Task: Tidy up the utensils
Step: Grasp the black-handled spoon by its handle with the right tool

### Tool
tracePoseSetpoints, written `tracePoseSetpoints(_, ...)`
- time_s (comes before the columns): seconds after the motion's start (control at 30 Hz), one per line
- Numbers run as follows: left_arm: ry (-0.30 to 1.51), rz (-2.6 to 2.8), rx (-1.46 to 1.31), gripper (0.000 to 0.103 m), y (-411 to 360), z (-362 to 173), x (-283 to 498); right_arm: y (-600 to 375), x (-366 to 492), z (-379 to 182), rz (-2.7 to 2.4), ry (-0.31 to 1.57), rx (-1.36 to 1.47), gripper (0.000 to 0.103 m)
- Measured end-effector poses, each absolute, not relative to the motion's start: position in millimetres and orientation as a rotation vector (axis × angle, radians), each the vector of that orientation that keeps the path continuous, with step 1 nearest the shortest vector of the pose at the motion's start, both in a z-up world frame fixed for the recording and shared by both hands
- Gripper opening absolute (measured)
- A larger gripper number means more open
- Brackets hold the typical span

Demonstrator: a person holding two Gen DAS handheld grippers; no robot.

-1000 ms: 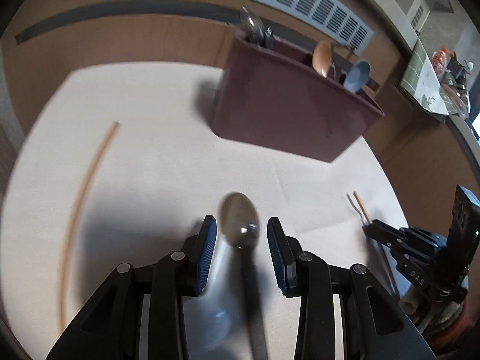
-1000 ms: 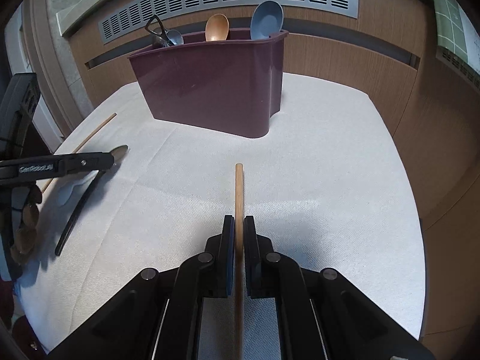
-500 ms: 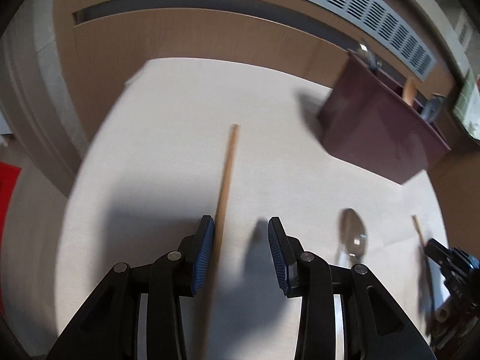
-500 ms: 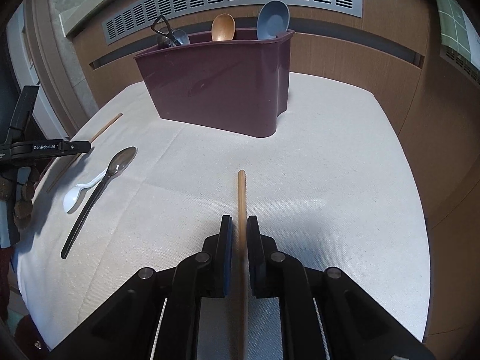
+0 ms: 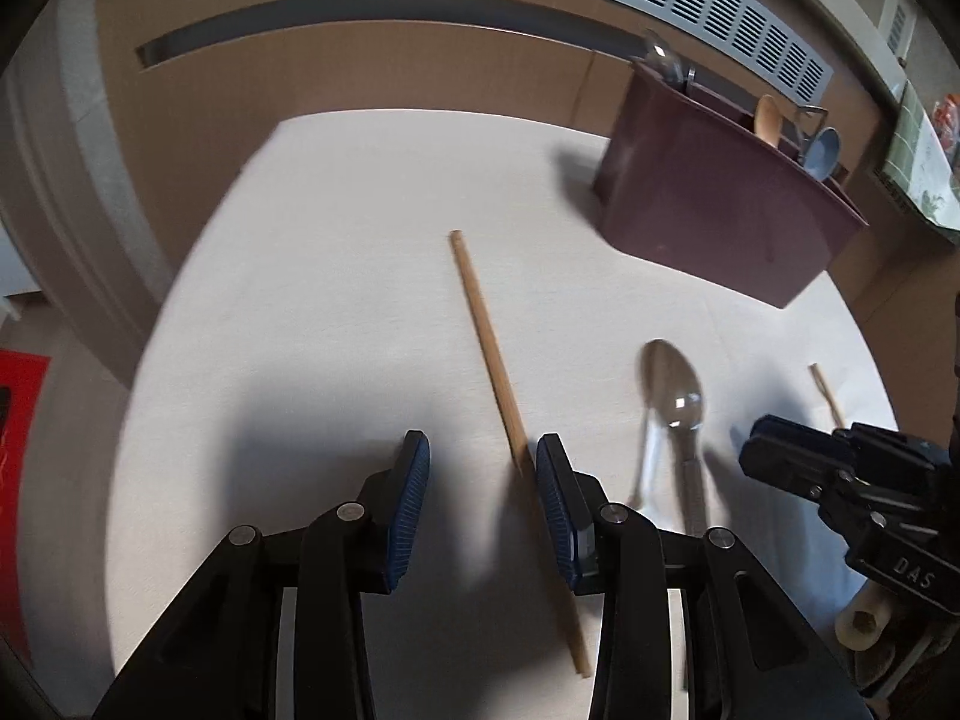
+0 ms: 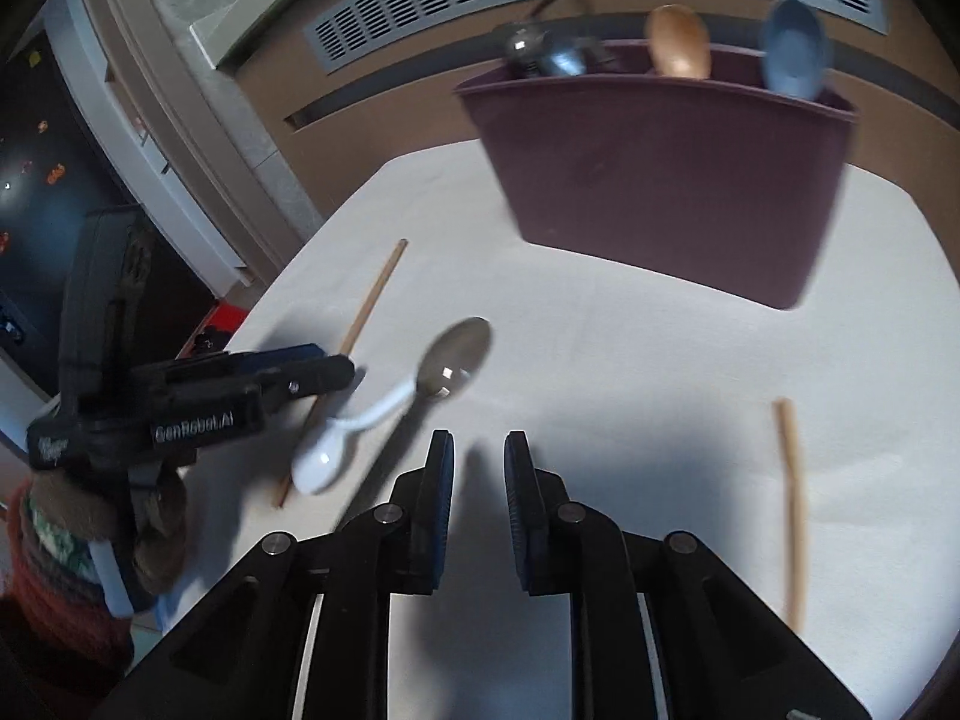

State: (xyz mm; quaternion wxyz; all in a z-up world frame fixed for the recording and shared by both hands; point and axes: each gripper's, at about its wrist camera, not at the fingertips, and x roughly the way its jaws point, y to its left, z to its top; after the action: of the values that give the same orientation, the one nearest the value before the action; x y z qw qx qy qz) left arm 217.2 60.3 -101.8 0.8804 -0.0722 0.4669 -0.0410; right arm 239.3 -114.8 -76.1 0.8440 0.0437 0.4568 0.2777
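A wooden chopstick [image 5: 492, 354] lies on the white cloth and runs between the fingers of my left gripper [image 5: 480, 468], close to the right pad. That gripper is open and not gripping it. My right gripper [image 6: 477, 462] has its jaws opening with nothing between them. A second chopstick [image 6: 792, 498] lies loose on the cloth to its right. A dark metal spoon [image 6: 450, 360] and a white plastic spoon [image 6: 336, 450] lie just ahead and left of it. The maroon utensil caddy [image 6: 660, 180] stands at the back, holding several spoons.
The table's left edge [image 5: 198, 276] is near the left gripper, with a wooden wall panel and a vent grille behind the table. A person's sleeve with a knitted cuff [image 6: 54, 546] holds the left gripper at the table's left side.
The right gripper let go of its chopstick and swung left toward the two spoons. The left gripper left the metal spoon and moved over to the other chopstick.
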Motion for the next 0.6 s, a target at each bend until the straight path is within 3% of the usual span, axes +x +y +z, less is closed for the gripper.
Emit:
tracePoseSetpoints(0.23, 0.951, -0.014, -0.157, 0.039, 82.6, -102.9, 205.3, -69.7, 261.2, -87.9, 0.522, 1.011, 0.072, 0.027)
tracePoseSetpoints(0.47, 0.947, 0.048, -0.179, 0.039, 98.5, -99.1, 201.1, -32.3, 271.7, -87.2, 0.425, 0.966, -0.079, 0.029)
tracePoseSetpoints(0.6, 0.940, 0.039, -0.204, 0.039, 103.5, -96.4, 199.0, -20.3, 272.1, -87.9, 0.423, 0.972, -0.127, 0.044)
